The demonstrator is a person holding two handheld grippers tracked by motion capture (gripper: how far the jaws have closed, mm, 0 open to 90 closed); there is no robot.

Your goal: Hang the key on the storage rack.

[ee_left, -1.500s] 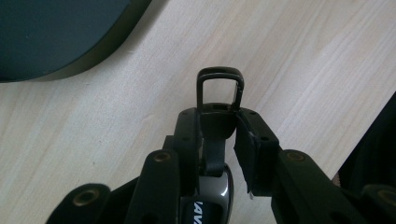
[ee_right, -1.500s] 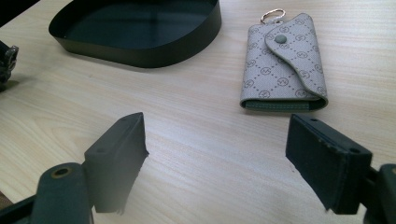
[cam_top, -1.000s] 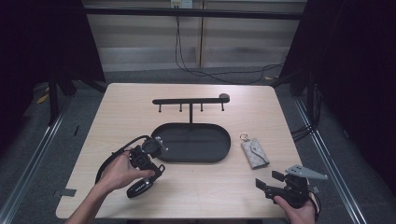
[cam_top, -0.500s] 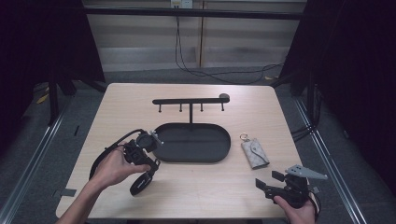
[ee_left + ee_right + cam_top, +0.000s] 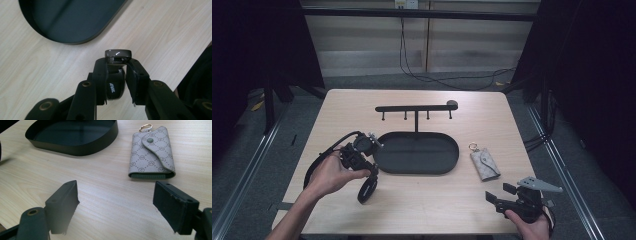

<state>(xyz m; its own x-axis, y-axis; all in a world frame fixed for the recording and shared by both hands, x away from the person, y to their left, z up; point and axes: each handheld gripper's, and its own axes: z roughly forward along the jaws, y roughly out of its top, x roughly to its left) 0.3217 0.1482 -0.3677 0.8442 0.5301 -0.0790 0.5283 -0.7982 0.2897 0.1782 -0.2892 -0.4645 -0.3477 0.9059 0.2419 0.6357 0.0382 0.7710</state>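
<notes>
My left gripper is shut on a dark glossy looped band, like a watch strap, which hangs just above the table, left of the tray. In the left gripper view the band sits pinched between the two jaws of the left gripper, with white lettering on its side. My right gripper rests near the table's front right edge, open with nothing between its jaws. In the right gripper view the right gripper faces a grey patterned key pouch.
A black oval tray lies mid-table, with a black hook rack standing behind it. The key pouch lies right of the tray. The left gripper's cable loops over the table's left side.
The left hand has risen and drifted a little toward the tray, lifting the band with it. The right gripper has stayed where it was.
</notes>
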